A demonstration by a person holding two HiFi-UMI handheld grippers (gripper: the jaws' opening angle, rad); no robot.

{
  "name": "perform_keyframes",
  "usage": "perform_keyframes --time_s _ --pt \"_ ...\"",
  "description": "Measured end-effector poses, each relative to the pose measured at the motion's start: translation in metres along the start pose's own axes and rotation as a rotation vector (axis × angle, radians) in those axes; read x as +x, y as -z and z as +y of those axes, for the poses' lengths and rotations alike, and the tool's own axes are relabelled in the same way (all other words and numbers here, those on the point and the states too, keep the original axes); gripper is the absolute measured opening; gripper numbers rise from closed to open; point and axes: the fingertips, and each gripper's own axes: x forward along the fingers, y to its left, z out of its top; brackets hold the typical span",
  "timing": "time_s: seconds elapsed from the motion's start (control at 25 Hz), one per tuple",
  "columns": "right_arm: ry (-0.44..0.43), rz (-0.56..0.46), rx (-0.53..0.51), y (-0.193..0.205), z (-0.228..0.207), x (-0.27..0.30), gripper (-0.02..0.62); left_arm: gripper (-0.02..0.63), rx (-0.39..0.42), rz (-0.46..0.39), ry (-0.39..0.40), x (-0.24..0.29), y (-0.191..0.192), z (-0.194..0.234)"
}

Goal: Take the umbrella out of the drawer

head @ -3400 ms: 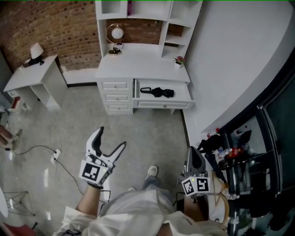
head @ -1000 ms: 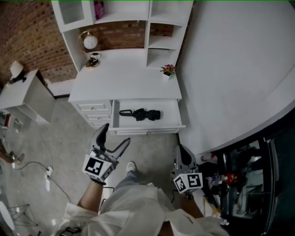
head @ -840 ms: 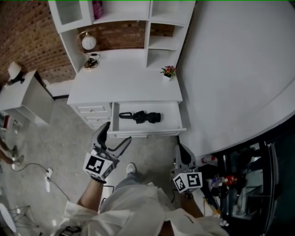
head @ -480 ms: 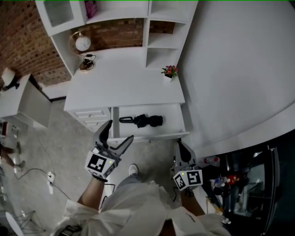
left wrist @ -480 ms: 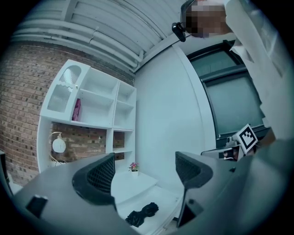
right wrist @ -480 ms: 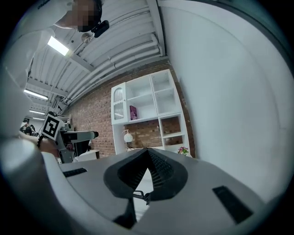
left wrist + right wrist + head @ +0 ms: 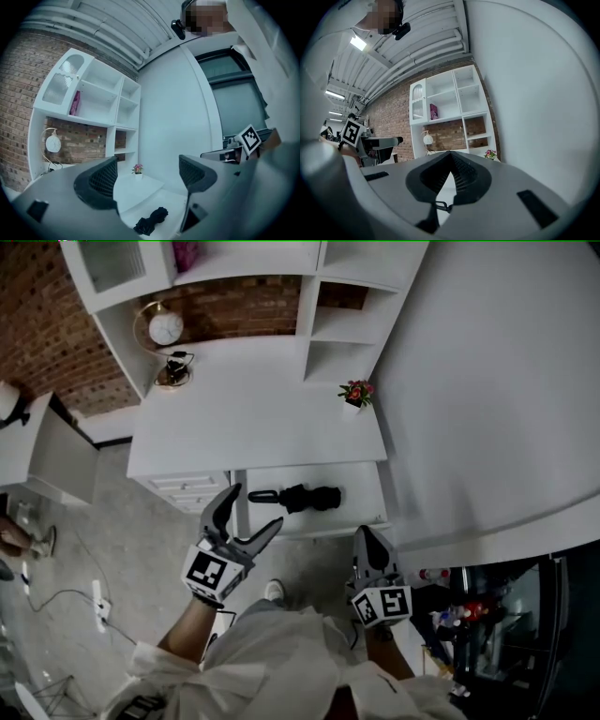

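A folded black umbrella (image 7: 300, 497) lies in the open white drawer (image 7: 366, 486) under the desk top. Its strap end points left. My left gripper (image 7: 251, 514) is open, just in front of the drawer's left front corner, with nothing between its fingers. In the left gripper view the umbrella (image 7: 151, 221) shows low between the open jaws of the left gripper (image 7: 148, 172). My right gripper (image 7: 364, 536) is shut and empty, near the drawer's right front corner. In the right gripper view the right gripper (image 7: 451, 159) has its tips meeting.
The white desk (image 7: 253, 418) carries a small flower pot (image 7: 353, 395), a round clock (image 7: 165, 328) and a shelf unit (image 7: 333, 324). Small closed drawers (image 7: 187, 484) sit left of the open one. A curved white wall (image 7: 487, 409) stands right. Another white desk (image 7: 52, 460) is at left.
I have come nearer the desk; the drawer and umbrella now lie close in front of both grippers. The left gripper stays open and the right stays shut.
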Motion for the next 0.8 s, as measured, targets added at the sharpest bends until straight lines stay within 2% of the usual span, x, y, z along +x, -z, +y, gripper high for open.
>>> perform_keyframes --time_s 0.28,0.56,0.8 --pt "-0.008 0.035 0.018 0.008 0.016 0.033 0.017 0.397 -0.015 0.014 0.005 0.007 0.010 0.031" --pt "-0.032 0.046 0.013 0.009 0.023 0.051 0.017 0.396 -0.053 0.021 -0.027 0.000 0.025 0.047" --pt "-0.048 0.056 0.022 0.013 0.004 0.063 0.017 0.396 -0.046 0.044 -0.036 0.022 0.032 0.044"
